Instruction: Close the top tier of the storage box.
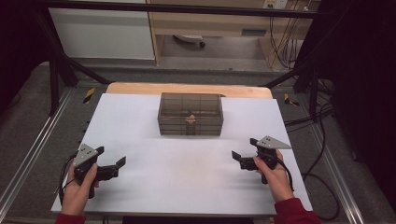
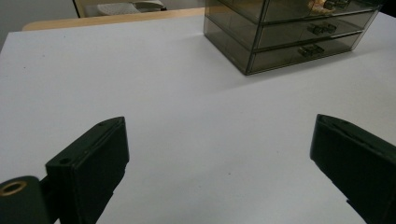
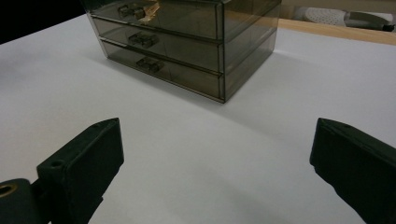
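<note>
A smoky see-through chest of three drawers (image 1: 190,114) stands at the far middle of the white table top (image 1: 140,182), all drawers closed. Something small and tan (image 1: 191,119) lies inside its top drawer. The chest (image 2: 285,32) sits at the upper right of the left gripper view and the chest (image 3: 187,42) at the upper middle of the right gripper view. My left gripper (image 1: 112,158) hovers near the front left, open and empty. My right gripper (image 1: 244,148) is at the front right, open with nothing between its jaws. Both are well short of the chest.
A wooden table edge (image 1: 187,88) shows behind the white top. Black frame posts (image 1: 56,70) stand at the back corners, and cables (image 1: 322,154) trail on the floor at the right. White table surface lies between the grippers and the chest.
</note>
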A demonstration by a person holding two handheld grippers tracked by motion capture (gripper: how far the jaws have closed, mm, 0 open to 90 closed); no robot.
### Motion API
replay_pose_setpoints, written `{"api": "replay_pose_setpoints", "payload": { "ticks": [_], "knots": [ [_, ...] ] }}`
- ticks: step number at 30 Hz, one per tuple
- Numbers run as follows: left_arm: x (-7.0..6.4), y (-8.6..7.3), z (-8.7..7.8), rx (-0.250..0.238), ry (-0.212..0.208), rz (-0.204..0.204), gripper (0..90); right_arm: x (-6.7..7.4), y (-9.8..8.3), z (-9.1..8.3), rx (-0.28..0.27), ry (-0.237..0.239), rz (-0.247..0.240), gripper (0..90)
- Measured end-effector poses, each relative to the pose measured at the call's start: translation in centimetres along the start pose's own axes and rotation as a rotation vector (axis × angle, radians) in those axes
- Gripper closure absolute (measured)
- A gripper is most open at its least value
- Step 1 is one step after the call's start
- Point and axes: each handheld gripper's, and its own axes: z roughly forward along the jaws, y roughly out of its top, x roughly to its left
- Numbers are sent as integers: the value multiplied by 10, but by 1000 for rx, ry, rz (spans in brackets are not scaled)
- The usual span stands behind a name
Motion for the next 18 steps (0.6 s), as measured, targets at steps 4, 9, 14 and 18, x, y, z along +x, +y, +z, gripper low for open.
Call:
{"api": "replay_pose_setpoints", "payload": {
  "ticks": [4, 9, 14, 18],
  "knots": [
    [-1, 0, 2, 4, -9, 7, 48, 8, -3, 7, 12, 16, -10, 34],
    [-5, 1, -1, 7, -17, -3, 48, 24, -4, 14, 34, 38, -53, 34],
    [-6, 0, 3, 21, -23, -2, 49, 40, -7, 18, 43, 61, -74, 34],
    [-7, 0, 5, 28, -29, 3, 48, 40, -11, 14, 61, 29, -81, 37]
  ]
}}
